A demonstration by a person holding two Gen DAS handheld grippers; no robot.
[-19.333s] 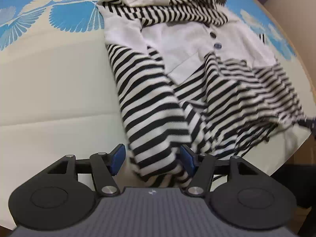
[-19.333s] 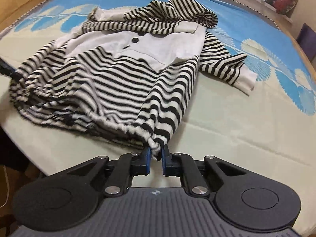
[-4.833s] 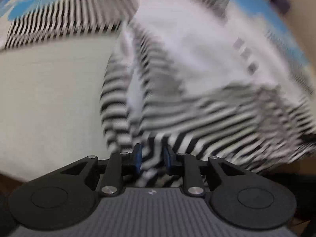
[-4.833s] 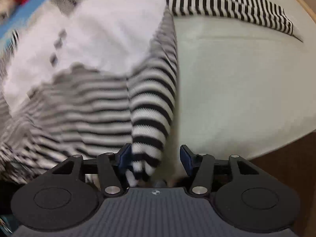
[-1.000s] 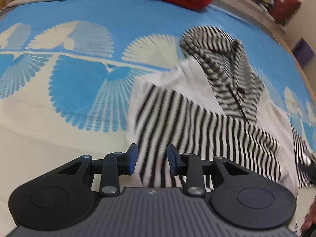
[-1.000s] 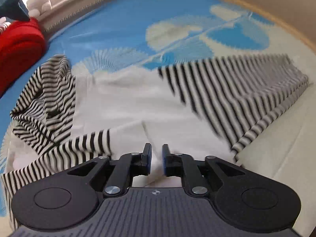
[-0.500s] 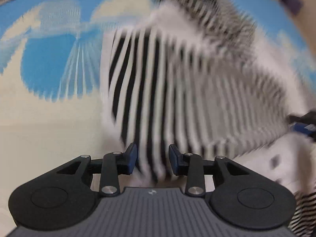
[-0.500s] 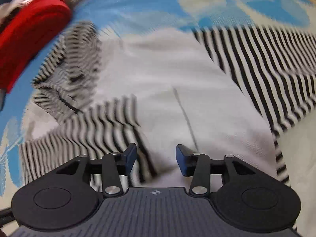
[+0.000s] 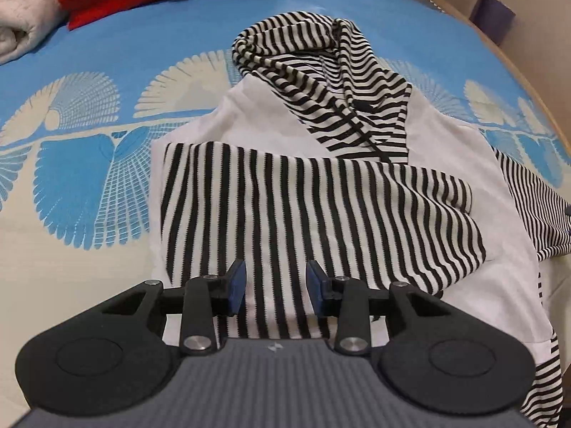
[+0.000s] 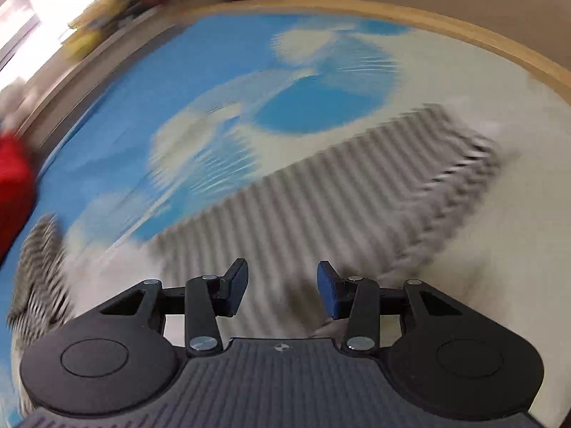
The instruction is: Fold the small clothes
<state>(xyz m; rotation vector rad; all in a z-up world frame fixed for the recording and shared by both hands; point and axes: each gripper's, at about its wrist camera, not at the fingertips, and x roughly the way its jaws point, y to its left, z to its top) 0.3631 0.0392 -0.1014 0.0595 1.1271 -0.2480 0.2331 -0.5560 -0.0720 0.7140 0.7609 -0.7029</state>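
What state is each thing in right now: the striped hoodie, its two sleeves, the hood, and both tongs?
Striped hoodie: flat on the bed, back side up.
Left sleeve: folded across the white back panel.
Right sleeve: spread out sideways on the bed, not yet folded; view blurred.
Hood: lying unfolded above the body.
Left tongs: open, over the folded sleeve, gripping nothing.
Right tongs: open, empty.

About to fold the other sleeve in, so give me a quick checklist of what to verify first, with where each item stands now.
1. Left gripper open and free of cloth: ok.
2. Right gripper open: ok.
3. First striped sleeve folded across the white body of the hoodie: ok.
4. Second sleeve spread out on the bedsheet, ready to grab: ok.
5. Second sleeve's cuff free of wrinkles: cannot tell, right view is blurred.
6. Hood flat: not ok, bunched.
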